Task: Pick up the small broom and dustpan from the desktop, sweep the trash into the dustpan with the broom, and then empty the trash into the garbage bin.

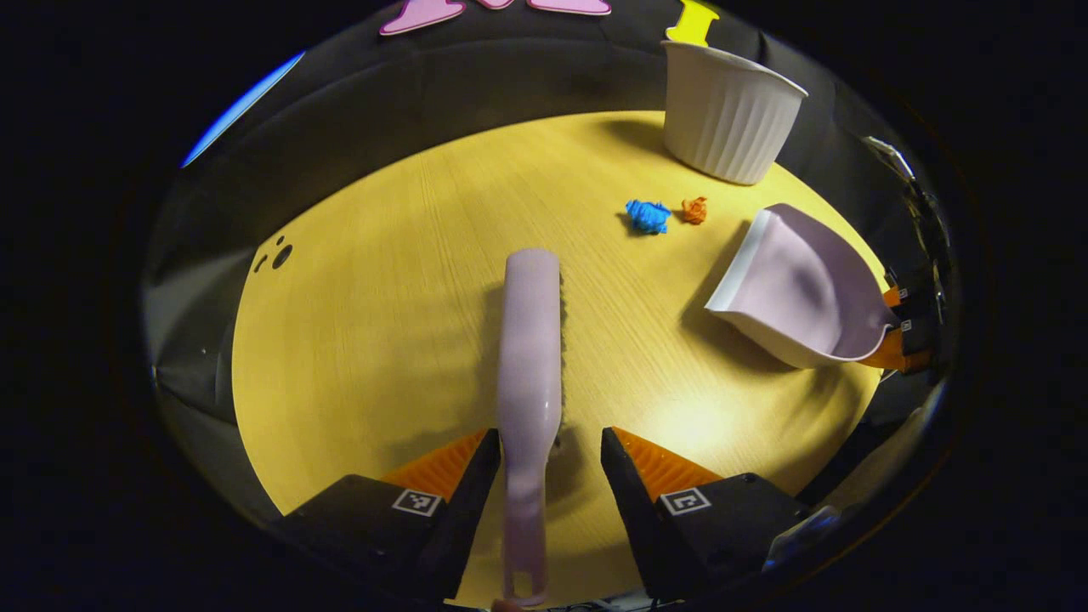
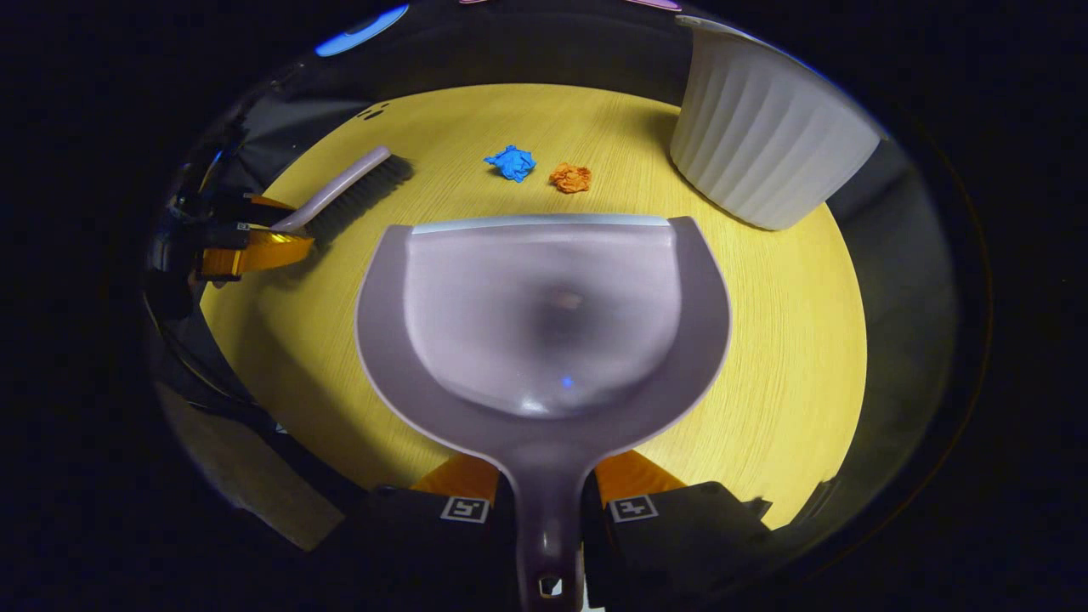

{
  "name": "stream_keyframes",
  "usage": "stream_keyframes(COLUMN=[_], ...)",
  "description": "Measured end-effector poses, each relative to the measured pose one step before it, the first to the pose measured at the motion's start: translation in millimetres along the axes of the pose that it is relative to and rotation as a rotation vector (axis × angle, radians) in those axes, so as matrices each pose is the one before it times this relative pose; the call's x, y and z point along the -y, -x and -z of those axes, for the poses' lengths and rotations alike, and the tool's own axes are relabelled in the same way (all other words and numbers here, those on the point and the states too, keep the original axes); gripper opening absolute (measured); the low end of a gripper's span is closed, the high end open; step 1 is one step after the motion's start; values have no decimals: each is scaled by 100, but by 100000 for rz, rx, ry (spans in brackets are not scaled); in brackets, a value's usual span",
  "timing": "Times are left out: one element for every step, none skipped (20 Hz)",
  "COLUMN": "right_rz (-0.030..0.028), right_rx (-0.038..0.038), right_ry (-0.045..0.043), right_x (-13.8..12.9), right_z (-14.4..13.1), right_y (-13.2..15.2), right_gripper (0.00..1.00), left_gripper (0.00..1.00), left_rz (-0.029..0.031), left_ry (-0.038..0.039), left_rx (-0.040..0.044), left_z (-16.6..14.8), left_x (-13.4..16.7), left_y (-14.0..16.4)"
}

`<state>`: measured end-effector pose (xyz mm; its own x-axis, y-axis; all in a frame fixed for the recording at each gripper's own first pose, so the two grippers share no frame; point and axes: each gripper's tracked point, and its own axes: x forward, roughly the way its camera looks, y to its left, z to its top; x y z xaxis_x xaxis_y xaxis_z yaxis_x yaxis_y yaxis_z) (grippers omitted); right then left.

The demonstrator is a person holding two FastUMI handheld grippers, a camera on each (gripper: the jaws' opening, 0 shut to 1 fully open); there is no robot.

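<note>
left claw [image 1: 550, 455], black blocky housings, ribbed inner faces, square coded marker tag on each finger, right claw [image 2: 546, 489] same build, same tags

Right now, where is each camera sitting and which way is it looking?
Left gripper view: rides the left hand-held gripper, looking along the broom lying between its open fingers, across the table.
Right gripper view: rides the right hand-held gripper, shut on the dustpan handle, facing forward.
Both share the blue scrap, orange scrap and bin.
</note>
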<state>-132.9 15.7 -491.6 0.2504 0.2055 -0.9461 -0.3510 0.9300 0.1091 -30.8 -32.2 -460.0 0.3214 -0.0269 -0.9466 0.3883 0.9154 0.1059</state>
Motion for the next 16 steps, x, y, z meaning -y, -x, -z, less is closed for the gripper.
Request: stream_keyframes(right_rz=[-414,-636,-475,-118,-146,-150,-253,-303,175,515,528,437,159,-98,287,291], right_rx=[-233,-224,-239,-365,-603,-512,-295,-46,155,228,344,419,255,-136,-418,-399], right_ry=[-15,-180,-187,-346,-466,-465,-297,-109,100,167,-121,-482,-573,50,678,915], right_x=[-80,-42,-10,58,60,75,63,106,256,328,340,263,208,112,169,161], right_z=[17,-60,-65,53,62,-38,-55,-129,-225,-192,-168,-84,-58,148,72,67], right_y=[-16,3,-82,29,-12,100,22,68,-17,65,136,170,46,-107,-89,-71], right_gripper=[36,41,41,41,36,36,36,36,36,36,41,41,36,36,36,41], left_gripper=[77,76,74,73,70,70,65,61,53,45,36,35,34,29,30,29], left_rz=[-128,510,27,133,-162,-692,447,726,19,176,175,127,-595,-433,-807,-1181], left_ry=[709,700,626,615,601,453,1010,1209,377,771,756,704,852,730,915,1060], left_rx=[-1235,-1096,-1075,-978,-833,-619,-580,958,-1530,-466,-102,-319,24,369,125,256], left_z=[-42,95,-75,176,-20,145,-102,-163,162,181,-149,24,-162,32,-93,-25], left_x=[9,138,87,86,67,-133,93,241,-29,35,13,-71,-174,-159,-190,-220], left_y=[-394,-377,-354,-433,-336,-220,-23,-190,-56,66,-40,143,33,-6,48,3])
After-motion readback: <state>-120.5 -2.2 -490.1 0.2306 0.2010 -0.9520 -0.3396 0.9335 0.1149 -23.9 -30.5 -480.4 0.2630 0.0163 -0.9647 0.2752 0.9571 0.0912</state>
